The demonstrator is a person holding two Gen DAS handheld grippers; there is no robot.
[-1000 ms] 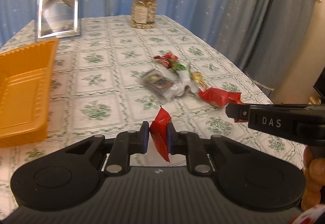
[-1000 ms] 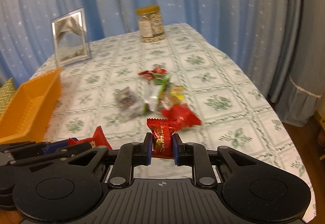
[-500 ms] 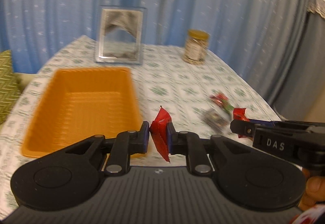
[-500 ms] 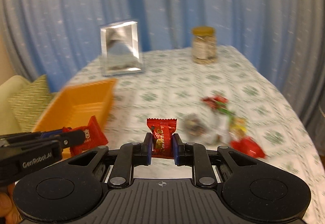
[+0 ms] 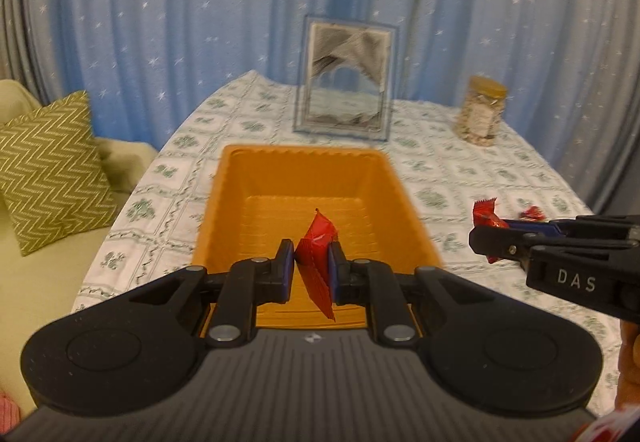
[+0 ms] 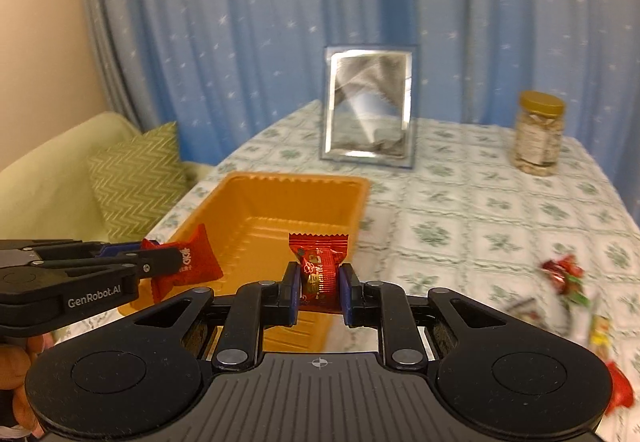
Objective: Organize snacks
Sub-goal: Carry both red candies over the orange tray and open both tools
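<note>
My left gripper [image 5: 311, 266] is shut on a red snack packet [image 5: 318, 248] and holds it above the near end of the orange tray [image 5: 240, 177]. My right gripper [image 6: 319, 282] is shut on a red wrapped candy [image 6: 320, 266] over the tray's near right corner [image 6: 352, 197]. In the right wrist view the left gripper [image 6: 160, 266] holds its packet [image 6: 192, 262] over the tray's left rim. In the left wrist view the right gripper [image 5: 486, 238] shows at the right with its candy [image 5: 486, 215]. The tray holds nothing.
Loose snacks [image 6: 568, 278] lie on the floral tablecloth [image 6: 480, 217] at the right. A framed picture [image 5: 344, 81] and a lidded jar [image 5: 482, 113] stand at the back. A sofa with a green cushion [image 5: 48, 165] is left of the table.
Both grippers have swung left from the snack pile to the orange tray, each still holding its red snack. The tray now lies straight ahead.
</note>
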